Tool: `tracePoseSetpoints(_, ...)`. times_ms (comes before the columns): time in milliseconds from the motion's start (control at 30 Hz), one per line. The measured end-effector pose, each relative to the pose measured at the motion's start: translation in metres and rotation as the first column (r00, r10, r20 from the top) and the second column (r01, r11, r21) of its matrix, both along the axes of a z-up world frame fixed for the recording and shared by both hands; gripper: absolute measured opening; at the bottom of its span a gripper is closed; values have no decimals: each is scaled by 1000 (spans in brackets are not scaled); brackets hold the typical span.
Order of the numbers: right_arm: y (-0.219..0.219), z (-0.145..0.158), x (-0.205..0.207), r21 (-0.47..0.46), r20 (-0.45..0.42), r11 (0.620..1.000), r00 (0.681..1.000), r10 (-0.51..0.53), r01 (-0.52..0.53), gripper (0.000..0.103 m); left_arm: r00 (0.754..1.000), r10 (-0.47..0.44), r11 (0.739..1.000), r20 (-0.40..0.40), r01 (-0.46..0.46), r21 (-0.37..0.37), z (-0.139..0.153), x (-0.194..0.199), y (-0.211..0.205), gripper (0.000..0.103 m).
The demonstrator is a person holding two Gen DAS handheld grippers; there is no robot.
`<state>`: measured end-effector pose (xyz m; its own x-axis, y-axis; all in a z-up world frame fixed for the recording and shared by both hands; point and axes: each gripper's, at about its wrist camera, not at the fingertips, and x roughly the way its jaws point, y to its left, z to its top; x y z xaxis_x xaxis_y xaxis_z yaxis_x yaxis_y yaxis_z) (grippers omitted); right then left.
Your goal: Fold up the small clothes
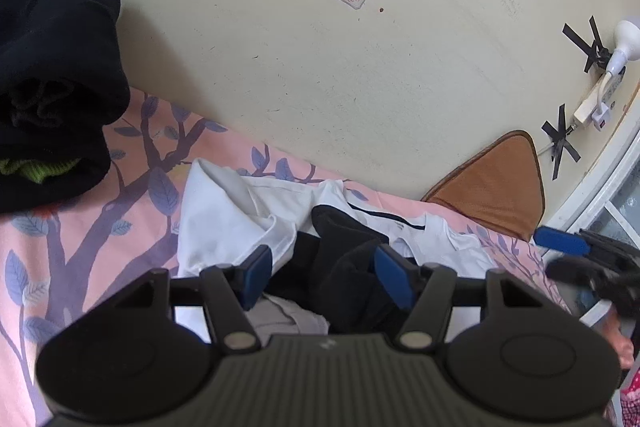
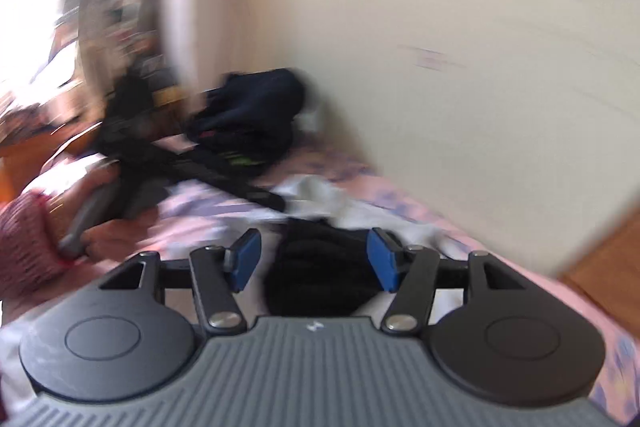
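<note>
A small black garment (image 1: 344,267) lies crumpled on top of a white shirt with a dark stripe (image 1: 224,219) on the pink leaf-print bed sheet (image 1: 80,235). My left gripper (image 1: 325,277) hovers over it, open, with the black cloth between its blue pads (image 1: 256,273) and not pinched. The right wrist view is blurred. There my right gripper (image 2: 314,263) stands open just above the same black garment (image 2: 316,279), and the white shirt (image 2: 312,195) lies beyond it. One blue pad of the right gripper (image 1: 560,241) shows at the right edge of the left wrist view.
A pile of dark clothes (image 1: 52,67) sits on the bed against the cream wall, also visible as a dark pile (image 2: 248,115). A brown cushion (image 1: 492,187) leans in the corner. A power strip (image 1: 592,103) is taped to the wall. A hand in a red knitted sleeve (image 2: 24,239) holds the other gripper.
</note>
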<state>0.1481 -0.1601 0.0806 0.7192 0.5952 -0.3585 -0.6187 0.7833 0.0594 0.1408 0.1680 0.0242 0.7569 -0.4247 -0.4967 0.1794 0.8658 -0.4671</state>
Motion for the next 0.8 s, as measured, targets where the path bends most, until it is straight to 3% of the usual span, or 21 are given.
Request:
tracePoseSetpoints(33, -25, -6, 18, 53, -53, 986, 987, -154, 157, 61, 1000, -5, 1000, -2, 5, 6, -1, 0, -2, 58)
tracePoseSetpoints(100, -63, -20, 45, 75, -163, 917, 912, -376, 392, 62, 1000, -16, 1000, -8, 16, 16, -3, 1, -6, 58)
tracePoseSetpoints(133, -74, -29, 54, 54, -199, 887, 876, -440, 458, 63, 1000, -19, 1000, -9, 20, 24, -4, 2, -7, 58)
tracePoseSetpoints(200, -84, -48, 66, 2, -237, 860, 836, -495, 510, 63, 1000, -21, 999, -6, 21, 42, -4, 1, -10, 58)
tracePoseSetpoints(333, -68, -71, 73, -45, -260, 893, 857, -444, 449, 58, 999, -33, 998, -11, 34, 54, -7, 2, -12, 58)
tracePoseSetpoints(367, -62, -75, 75, -78, -258, 899, 863, -435, 430, 18, 999, -37, 998, -15, 37, 60, -8, 3, -13, 58)
tracePoseSetpoints(400, -56, -75, 76, -119, -222, 896, 868, -445, 428, 11, 999, -40, 997, -19, 41, 67, -9, 4, -14, 58)
tracePoseSetpoints(467, -54, -68, 79, -187, -72, 852, 858, -508, 489, 10, 999, -45, 996, -26, 47, 74, -11, 5, -17, 58)
tracePoseSetpoints(533, -63, -69, 95, -289, 76, 745, 790, -608, 601, 10, 998, -57, 995, -35, 60, 80, -15, 6, -21, 58)
tracePoseSetpoints(633, -82, -78, 119, -277, -45, 758, 779, -625, 591, 11, 997, -64, 991, -35, 68, 114, -16, 5, -25, 58)
tracePoseSetpoints(700, -79, -84, 117, -297, -17, 729, 760, -650, 617, 17, 997, -64, 990, -31, 67, 125, -16, 5, -26, 58)
tracePoseSetpoints(767, -84, -81, 106, -238, -19, 712, 729, -684, 661, 40, 998, -59, 991, -34, 63, 121, -16, 5, -25, 58)
tracePoseSetpoints(800, -88, -75, 98, -189, -26, 711, 721, -693, 677, 40, 998, -54, 991, -36, 57, 118, -15, 6, -23, 58)
